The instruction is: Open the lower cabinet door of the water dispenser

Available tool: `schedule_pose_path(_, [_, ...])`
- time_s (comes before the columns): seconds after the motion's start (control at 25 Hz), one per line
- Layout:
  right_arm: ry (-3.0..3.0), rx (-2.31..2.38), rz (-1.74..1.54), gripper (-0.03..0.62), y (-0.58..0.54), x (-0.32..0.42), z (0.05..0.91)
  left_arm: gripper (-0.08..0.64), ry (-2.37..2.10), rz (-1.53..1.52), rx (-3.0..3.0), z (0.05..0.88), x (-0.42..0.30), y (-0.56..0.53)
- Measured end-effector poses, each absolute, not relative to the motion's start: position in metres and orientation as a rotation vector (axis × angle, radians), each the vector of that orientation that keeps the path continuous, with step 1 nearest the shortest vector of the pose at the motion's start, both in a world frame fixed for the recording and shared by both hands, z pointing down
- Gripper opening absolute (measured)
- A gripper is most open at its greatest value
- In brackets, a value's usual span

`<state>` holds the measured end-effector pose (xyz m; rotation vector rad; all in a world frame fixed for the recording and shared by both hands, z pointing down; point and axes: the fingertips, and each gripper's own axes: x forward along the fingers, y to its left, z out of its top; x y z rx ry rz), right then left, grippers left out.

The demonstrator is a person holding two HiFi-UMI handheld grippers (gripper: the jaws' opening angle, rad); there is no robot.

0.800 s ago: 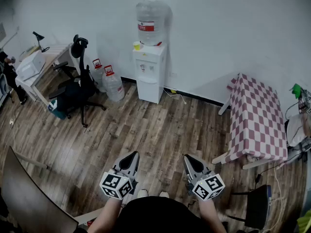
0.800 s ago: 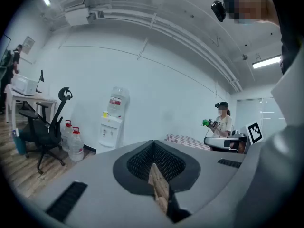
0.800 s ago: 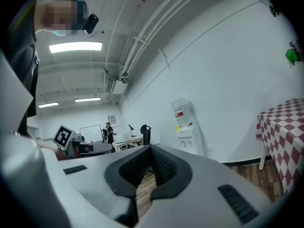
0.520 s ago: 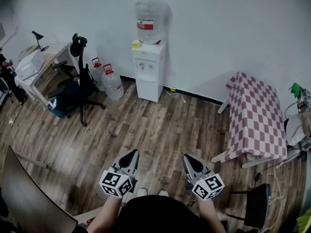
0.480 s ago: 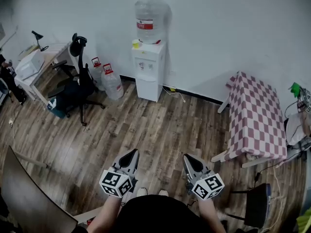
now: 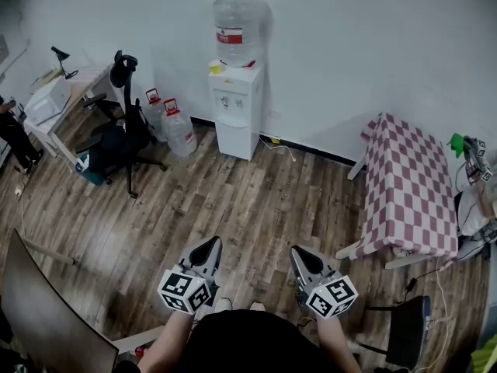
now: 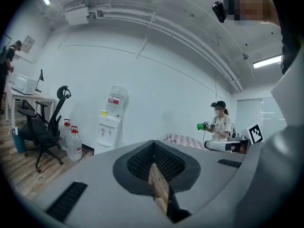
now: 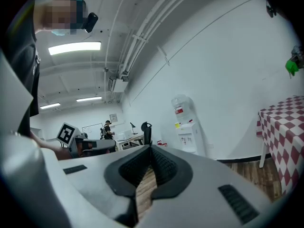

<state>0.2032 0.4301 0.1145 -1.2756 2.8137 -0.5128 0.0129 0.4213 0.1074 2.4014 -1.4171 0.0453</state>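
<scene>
Standing well back from the dispenser [image 6: 236, 99], the person is holding both grippers out low over the wood floor [image 6: 256, 200], side by side and pointing toward it. The left gripper [image 6: 208, 249] is showing its jaws pressed together with nothing between them. The right gripper [image 6: 301, 255] is likewise closed and empty. The dispenser is standing against the white wall across the room, a bottle [image 6: 235, 28] sitting on top and its lower door [image 6: 231, 140] lying flush and closed. Two jugs [image 6: 181, 137] are standing just left of it, with a chair [image 6: 116, 142] beyond them. A checked counter [image 6: 408, 185] is sitting at the right, well apart from both grippers.
</scene>
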Motion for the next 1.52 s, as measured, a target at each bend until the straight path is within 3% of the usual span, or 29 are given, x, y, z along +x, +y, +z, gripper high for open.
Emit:
schedule_pose_path(0.96, [2.837,-1.286,-0.438,0.023,0.415,0.240,0.111,0.013,-1.424,0.035,2.391,0.118,0.039,0.415])
schedule_pose_path(1.52, [2.812,-1.418,-0.475,0.023,0.302,0.226,0.137,0.013,-1.394,0.060,2.397,0.147,0.004,0.280])
